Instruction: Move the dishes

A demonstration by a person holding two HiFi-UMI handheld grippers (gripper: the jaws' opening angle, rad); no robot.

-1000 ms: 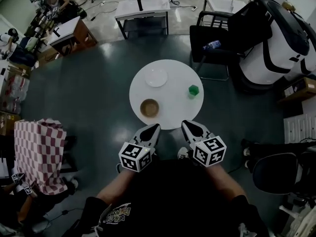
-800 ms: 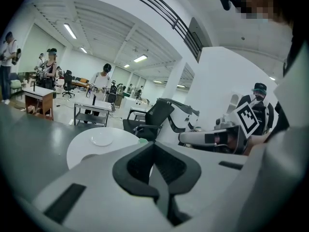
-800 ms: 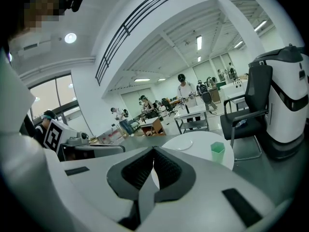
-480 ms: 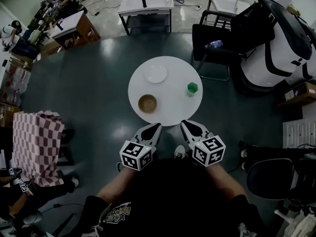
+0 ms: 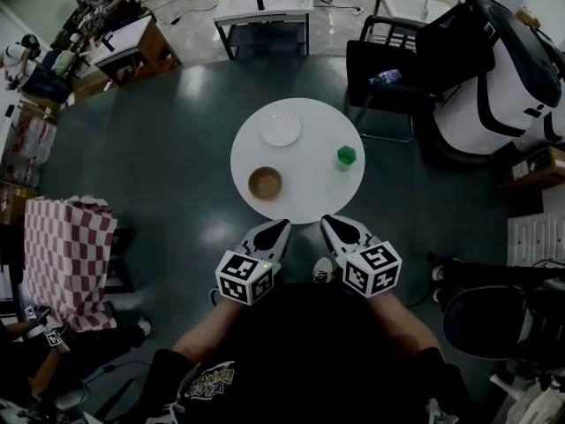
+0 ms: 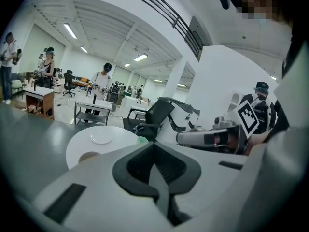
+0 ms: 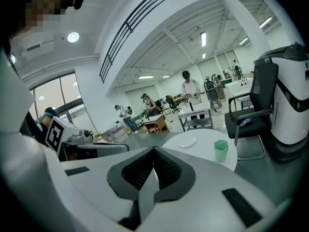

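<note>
Just beyond the left gripper [image 6: 154, 151], its own white body hides the near rim of the round white table [image 6: 77, 146], half of the brown wooden bowl [image 6: 88, 156] and most of the green hexagonal cup [image 6: 141, 139]. Ahead of the right gripper [image 7: 154, 151], the bowl is hidden altogether.

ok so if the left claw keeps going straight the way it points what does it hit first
Probably the round white table, near its front edge just right of the brown bowl, not the bowl itself. Depth is unclear, so the left claw might dip below the rim.
</note>
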